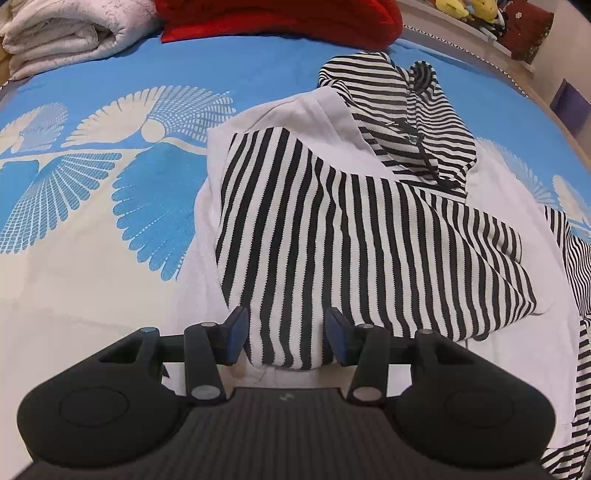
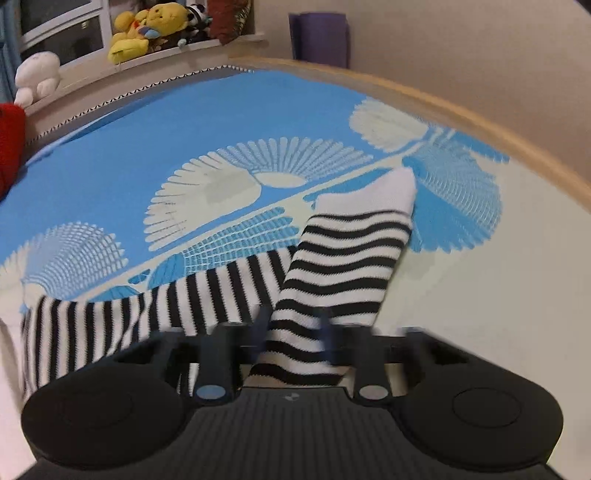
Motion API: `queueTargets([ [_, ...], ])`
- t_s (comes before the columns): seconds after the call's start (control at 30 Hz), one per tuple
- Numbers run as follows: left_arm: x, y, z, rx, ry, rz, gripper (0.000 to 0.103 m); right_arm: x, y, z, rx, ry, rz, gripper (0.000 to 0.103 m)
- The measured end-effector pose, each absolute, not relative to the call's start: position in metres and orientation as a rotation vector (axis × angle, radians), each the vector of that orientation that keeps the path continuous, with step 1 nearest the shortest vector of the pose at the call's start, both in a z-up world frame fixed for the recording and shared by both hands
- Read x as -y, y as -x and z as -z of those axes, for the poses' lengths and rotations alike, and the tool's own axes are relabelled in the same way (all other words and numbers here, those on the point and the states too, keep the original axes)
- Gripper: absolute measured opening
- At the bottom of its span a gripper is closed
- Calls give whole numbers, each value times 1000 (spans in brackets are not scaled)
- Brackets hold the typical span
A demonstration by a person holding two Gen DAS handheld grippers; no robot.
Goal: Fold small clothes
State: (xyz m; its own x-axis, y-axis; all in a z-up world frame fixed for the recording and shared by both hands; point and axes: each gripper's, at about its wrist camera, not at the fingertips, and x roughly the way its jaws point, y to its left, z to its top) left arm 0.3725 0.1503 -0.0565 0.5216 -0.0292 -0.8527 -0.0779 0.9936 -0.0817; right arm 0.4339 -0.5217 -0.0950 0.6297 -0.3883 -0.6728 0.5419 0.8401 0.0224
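A black-and-white striped hooded top (image 1: 369, 229) with white panels lies on the bed. Its hood (image 1: 402, 110) is at the far end. One striped sleeve is folded across the body toward me. My left gripper (image 1: 286, 338) is open, its blue pads on either side of that sleeve's cuff end without pinching it. In the right wrist view the other striped sleeve (image 2: 343, 266) with a white cuff runs away from me. My right gripper (image 2: 295, 332) is blurred by motion and open around that sleeve.
The bedspread (image 1: 110, 229) is blue and cream with fan patterns. A folded white blanket (image 1: 70, 33) and a red cushion (image 1: 280, 18) lie at the head. Plush toys (image 2: 147, 29) sit on a ledge. The wooden bed edge (image 2: 480, 122) runs along the right.
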Motion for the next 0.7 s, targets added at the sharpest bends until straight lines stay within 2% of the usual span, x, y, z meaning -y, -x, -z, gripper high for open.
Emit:
queueTargets([
  [0.07, -152, -373, 56, -1021, 119, -33, 51, 526, -425, 90, -657, -270, 552, 3],
  [0.27, -163, -372, 50, -1003, 151, -53, 51, 508, -403, 43, -408, -332, 512, 1],
  [0.4, -178, -370, 43, -984, 207, -77, 51, 417, -400, -14, -251, -274, 218, 1],
  [0.5, -193, -369, 34, -968, 269, -90, 51, 324, -391, -41, -207, -241, -157, 1],
  [0.6, -205, -368, 28, -955, 327, -97, 51, 238, -383, -38, -357, -241, -524, 5],
  [0.7, -214, -366, 26, -954, 360, -105, 51, 187, -373, -24, -589, -184, -544, 9],
])
